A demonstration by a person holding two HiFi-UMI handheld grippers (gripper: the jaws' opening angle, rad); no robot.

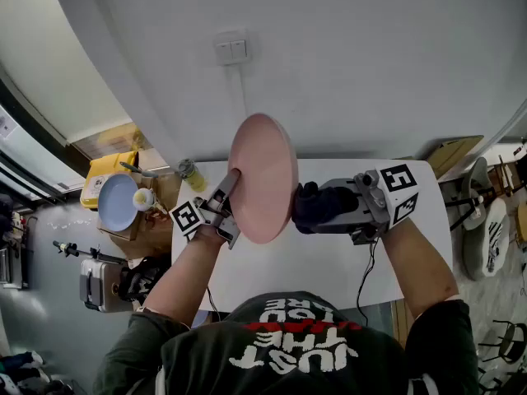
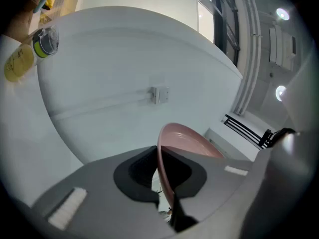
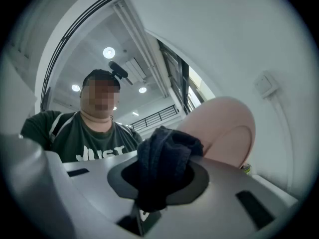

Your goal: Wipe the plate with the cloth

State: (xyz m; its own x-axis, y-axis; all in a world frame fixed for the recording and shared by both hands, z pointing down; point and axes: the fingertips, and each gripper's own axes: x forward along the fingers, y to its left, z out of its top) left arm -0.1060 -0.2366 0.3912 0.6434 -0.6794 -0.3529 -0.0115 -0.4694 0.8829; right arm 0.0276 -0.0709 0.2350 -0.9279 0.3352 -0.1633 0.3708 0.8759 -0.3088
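A pink plate [image 1: 263,176] stands on edge in the air above the white table [image 1: 329,257]. My left gripper [image 1: 228,189] is shut on its left rim; in the left gripper view the plate's rim [image 2: 164,163] runs between the two jaws. My right gripper [image 1: 306,208] is shut on a dark navy cloth [image 1: 311,206], which sits right against the plate's right side. In the right gripper view the bunched cloth [image 3: 162,163] fills the jaws, with the plate [image 3: 227,131] just beyond it.
Left of the table stand a yellow box [image 1: 107,171], a light blue plate [image 1: 117,202] and a yellow-green bottle [image 1: 191,174]. A wall socket [image 1: 230,49] sits on the white wall behind. A chair [image 1: 482,212] stands at the right. The person's face shows blurred in the right gripper view.
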